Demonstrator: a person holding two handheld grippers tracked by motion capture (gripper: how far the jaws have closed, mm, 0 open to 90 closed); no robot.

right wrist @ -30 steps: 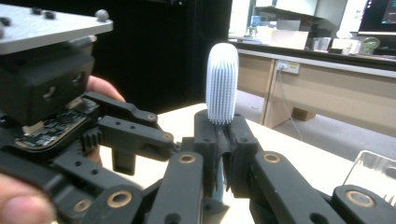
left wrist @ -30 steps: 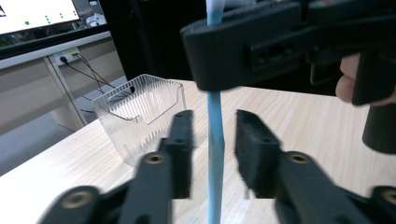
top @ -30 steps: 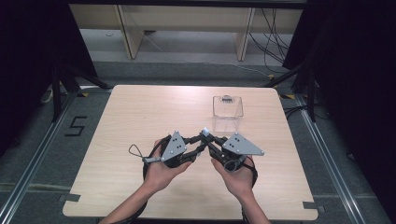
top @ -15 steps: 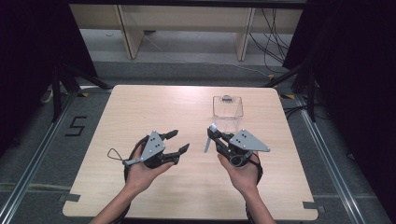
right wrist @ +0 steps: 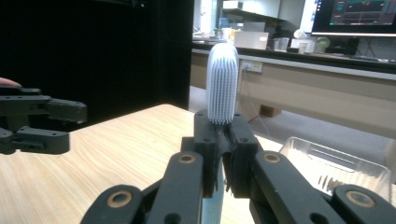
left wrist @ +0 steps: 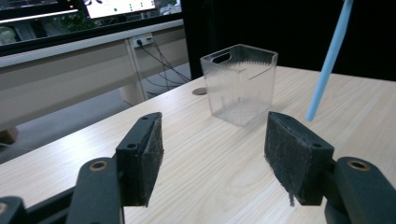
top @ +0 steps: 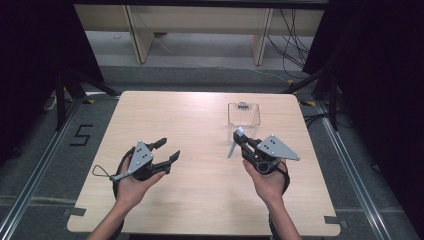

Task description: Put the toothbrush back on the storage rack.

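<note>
My right gripper [top: 243,141] is shut on a toothbrush [top: 233,145] with a pale blue handle, held right of the table's middle. In the right gripper view its white bristle head [right wrist: 222,88] stands upright above the closed jaws of the right gripper [right wrist: 223,144]. The handle [left wrist: 329,59] hangs down toward the wood. My left gripper [top: 169,148] is open at the left, nothing between its pads [left wrist: 212,158]; it also appears far left as the left gripper [right wrist: 42,123]. A clear plastic box [top: 243,114] stands empty just beyond the right gripper, the same box [left wrist: 240,84] ahead of the left jaws.
The wooden table [top: 190,112] is bare around both hands. A small round mark [left wrist: 200,91] lies behind the box. Shelving legs [top: 137,35] and cables [top: 295,30] stand beyond the far edge. A taped "5" [top: 81,135] marks the floor on the left.
The two grippers were together at the table's middle; they have drawn apart. The left one moved left with open jaws, and the toothbrush stayed in the right gripper.
</note>
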